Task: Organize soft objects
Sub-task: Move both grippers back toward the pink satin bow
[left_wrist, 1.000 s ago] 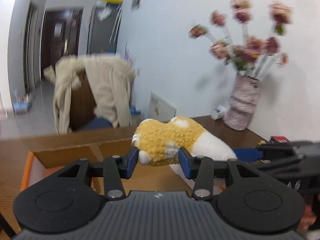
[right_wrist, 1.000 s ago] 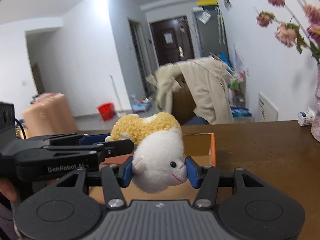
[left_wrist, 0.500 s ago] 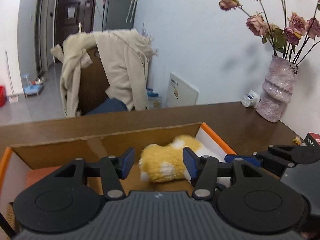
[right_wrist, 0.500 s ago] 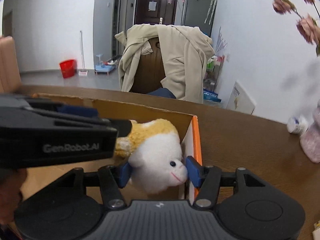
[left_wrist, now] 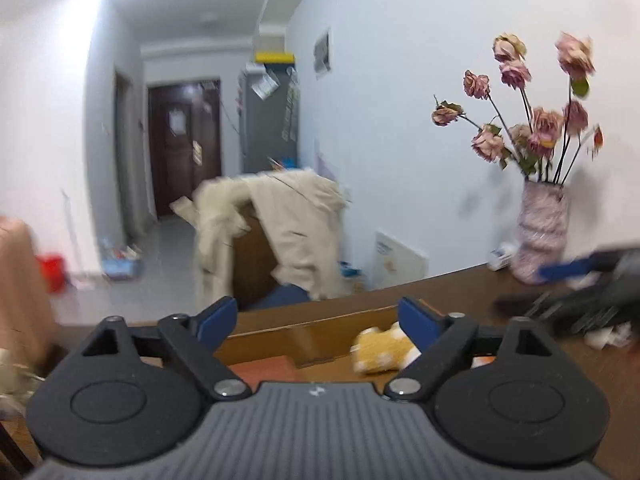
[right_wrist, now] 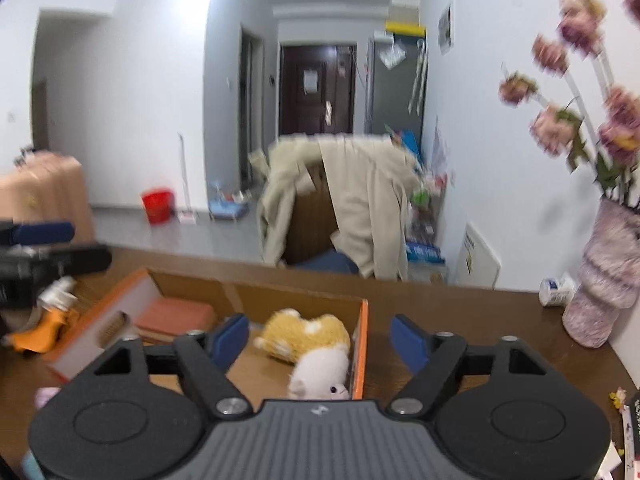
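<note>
A plush toy [right_wrist: 308,338] with a yellow body and a white head lies in the right end of a cardboard box [right_wrist: 362,344] with an orange rim. In the left wrist view only the toy's yellow back [left_wrist: 380,354] shows, behind the right finger. My right gripper [right_wrist: 320,338] hovers above and just behind the toy, jaws opening wide, pads clear of it. My left gripper [left_wrist: 316,316] is also opening, with nothing between its fingers, over the box's near side. Each gripper shows blurred at the edge of the other's view.
The box also holds a pink-red flat item [right_wrist: 176,316] and a brush [right_wrist: 112,328]. On the brown table stand a vase of dried roses [right_wrist: 608,280] and a small white bottle [right_wrist: 556,290] at the right, with orange clutter [right_wrist: 44,328] at the left. Behind the table is a chair draped with a beige coat [right_wrist: 360,208].
Both grippers carried the plush toy down into the box, then let go of it. They have opened wide and pulled up and back, and the toy now lies in the box.
</note>
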`<state>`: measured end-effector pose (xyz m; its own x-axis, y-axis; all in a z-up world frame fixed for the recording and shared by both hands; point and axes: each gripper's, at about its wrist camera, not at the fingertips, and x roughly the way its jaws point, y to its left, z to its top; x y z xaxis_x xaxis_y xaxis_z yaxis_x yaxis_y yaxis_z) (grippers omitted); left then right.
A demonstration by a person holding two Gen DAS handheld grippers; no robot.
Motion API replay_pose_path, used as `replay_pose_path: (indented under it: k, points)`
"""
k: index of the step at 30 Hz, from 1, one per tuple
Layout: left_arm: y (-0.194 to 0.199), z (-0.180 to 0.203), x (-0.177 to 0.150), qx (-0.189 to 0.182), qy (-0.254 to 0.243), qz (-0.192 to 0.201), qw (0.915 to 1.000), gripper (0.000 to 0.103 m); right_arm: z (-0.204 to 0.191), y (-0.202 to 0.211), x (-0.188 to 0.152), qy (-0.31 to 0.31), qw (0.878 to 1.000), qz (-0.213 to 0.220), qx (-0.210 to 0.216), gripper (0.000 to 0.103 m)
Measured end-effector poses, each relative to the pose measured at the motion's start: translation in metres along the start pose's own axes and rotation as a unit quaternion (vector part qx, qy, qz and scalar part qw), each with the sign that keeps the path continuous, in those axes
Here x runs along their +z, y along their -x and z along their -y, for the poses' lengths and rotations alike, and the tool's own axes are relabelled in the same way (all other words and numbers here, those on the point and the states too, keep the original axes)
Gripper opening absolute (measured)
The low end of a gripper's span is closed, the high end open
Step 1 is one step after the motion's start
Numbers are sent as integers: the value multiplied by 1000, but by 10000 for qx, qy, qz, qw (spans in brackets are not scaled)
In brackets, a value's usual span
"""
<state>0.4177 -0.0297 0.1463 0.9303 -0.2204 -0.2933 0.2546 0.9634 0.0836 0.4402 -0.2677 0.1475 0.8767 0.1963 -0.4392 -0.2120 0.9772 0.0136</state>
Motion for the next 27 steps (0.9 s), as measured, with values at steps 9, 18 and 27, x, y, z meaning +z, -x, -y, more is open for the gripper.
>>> replay_pose_path:
  k: [9, 18, 27]
  points:
    - [137, 4, -61, 224, 185, 110, 9995, 101, -36, 124, -65, -4, 9971, 589, 475, 94]
    - [230, 10, -135, 382, 501, 80, 9980, 103, -80, 172, -166, -9, 9971, 488, 588, 100]
    - [207, 9, -181, 255, 634, -585, 9959, 103, -98, 167, -198, 90, 9989, 30, 459, 100]
